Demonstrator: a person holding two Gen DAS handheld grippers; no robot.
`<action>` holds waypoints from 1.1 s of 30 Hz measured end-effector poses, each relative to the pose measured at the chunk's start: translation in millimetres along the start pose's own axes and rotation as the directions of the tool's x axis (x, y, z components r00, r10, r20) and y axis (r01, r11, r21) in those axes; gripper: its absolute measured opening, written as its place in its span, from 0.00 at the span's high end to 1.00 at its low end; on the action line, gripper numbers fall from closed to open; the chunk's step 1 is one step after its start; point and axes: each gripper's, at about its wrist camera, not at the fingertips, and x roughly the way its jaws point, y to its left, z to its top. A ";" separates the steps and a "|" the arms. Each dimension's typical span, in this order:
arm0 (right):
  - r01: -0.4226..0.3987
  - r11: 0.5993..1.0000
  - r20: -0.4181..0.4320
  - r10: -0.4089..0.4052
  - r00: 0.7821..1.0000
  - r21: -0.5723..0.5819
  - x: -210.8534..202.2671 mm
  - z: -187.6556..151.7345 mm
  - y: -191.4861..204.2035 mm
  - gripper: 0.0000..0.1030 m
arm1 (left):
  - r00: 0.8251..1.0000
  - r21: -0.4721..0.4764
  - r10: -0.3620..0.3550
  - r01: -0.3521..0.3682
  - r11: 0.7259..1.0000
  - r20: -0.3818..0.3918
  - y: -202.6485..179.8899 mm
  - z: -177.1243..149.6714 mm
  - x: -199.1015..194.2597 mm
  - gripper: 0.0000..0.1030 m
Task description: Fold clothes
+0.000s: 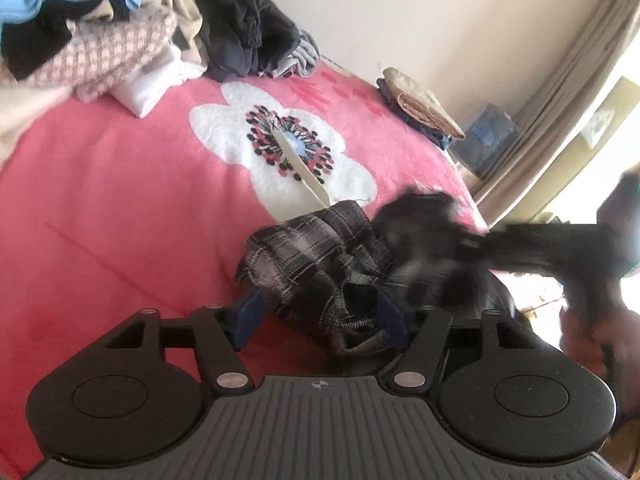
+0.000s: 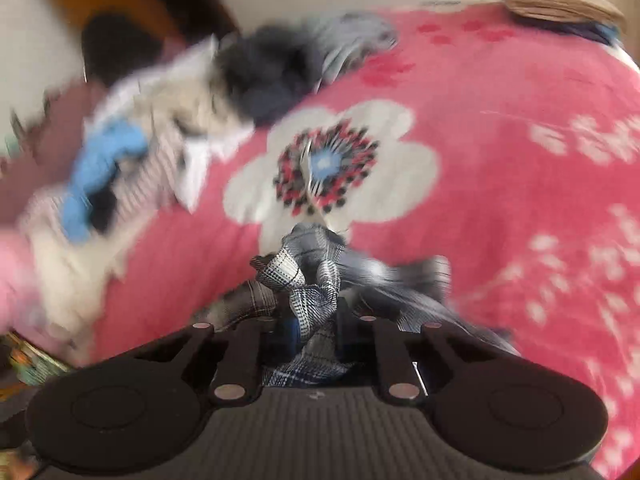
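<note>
The right gripper (image 2: 316, 322) is seen clamped narrowly on a bunched fold of the plaid garment (image 2: 316, 280), the cloth rising between its jaws at lower centre of the right wrist view (much of this view is smeared by motion). In the left wrist view, the left gripper (image 1: 320, 312) is held fairly wide, its blue fingers (image 1: 250, 314) set to either side of the same plaid garment (image 1: 316, 264); whether the pads press on the cloth cannot be told. The garment is crumpled at the near edge of the pink blanket (image 1: 120, 208), with its dark far end stretched toward the right of the frame. Beyond it, a broad stretch of blanket is left bare around one large white flower (image 1: 224, 132), across which a single pale strip (image 1: 300, 172) is laid. One heap of unfolded clothes (image 1: 92, 32) is piled at upper left, and one small folded stack (image 1: 420, 108) is placed at the blanket's far right edge, near the wall and a curtain (image 1: 560, 112).
</note>
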 end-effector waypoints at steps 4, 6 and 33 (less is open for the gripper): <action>-0.072 0.992 0.056 0.066 0.996 0.108 -52.9 -27.5 -19.5 0.86 | 0.999 -0.031 0.027 -0.028 0.999 -0.041 2.6 1.2 15.3 0.37; -0.125 0.980 0.059 0.117 0.991 0.156 -76.1 -46.0 -25.5 0.87 | 0.998 -0.085 0.024 -0.029 0.996 -0.063 7.3 3.1 22.0 0.37; 0.074 0.991 0.086 -0.084 0.993 0.114 -264.6 -157.1 -24.2 0.40 | 0.991 0.077 0.079 -0.087 0.993 0.108 -60.6 17.7 4.7 0.79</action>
